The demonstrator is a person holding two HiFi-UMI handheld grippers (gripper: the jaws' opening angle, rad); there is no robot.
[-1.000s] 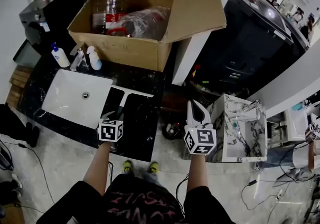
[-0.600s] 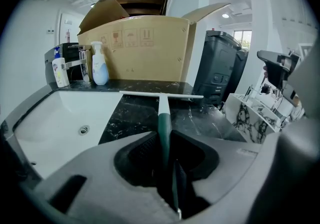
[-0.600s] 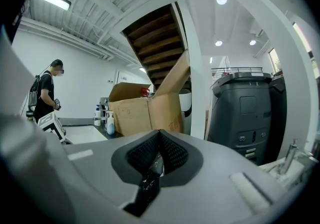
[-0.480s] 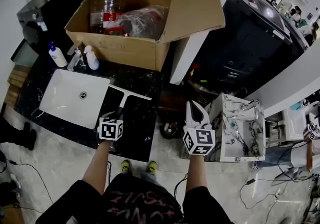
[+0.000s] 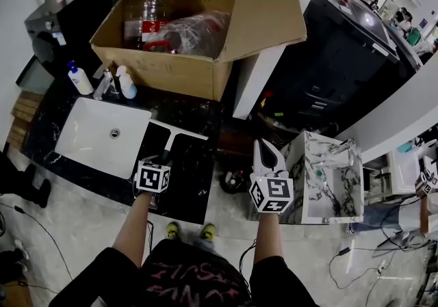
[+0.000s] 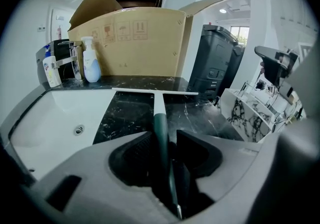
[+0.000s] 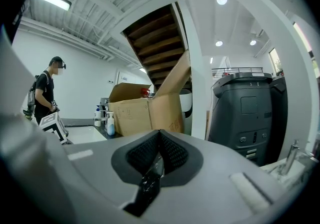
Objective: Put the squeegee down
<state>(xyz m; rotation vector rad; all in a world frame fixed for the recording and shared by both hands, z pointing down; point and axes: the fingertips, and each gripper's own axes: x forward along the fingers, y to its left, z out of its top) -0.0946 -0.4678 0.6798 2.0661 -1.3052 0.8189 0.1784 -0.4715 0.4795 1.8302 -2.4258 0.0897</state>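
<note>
The squeegee lies on the black marble counter, its white blade across the far end and its dark green handle running back toward me. My left gripper points down at the counter. Its jaws have just been opening, and the handle still lies between them with a gap beside the right pad. In the left gripper view, the left gripper straddles the handle. My right gripper hangs off the counter's right side, held level. In its own view, the right gripper is shut on nothing.
A white sink is set into the counter at left, with two pump bottles and a tap behind it. An open cardboard box fills the back. A marble-patterned basin unit stands at right, with a dark grey machine beyond.
The squeegee and both grippers stay almost where they were; only the head view has shifted slightly.
</note>
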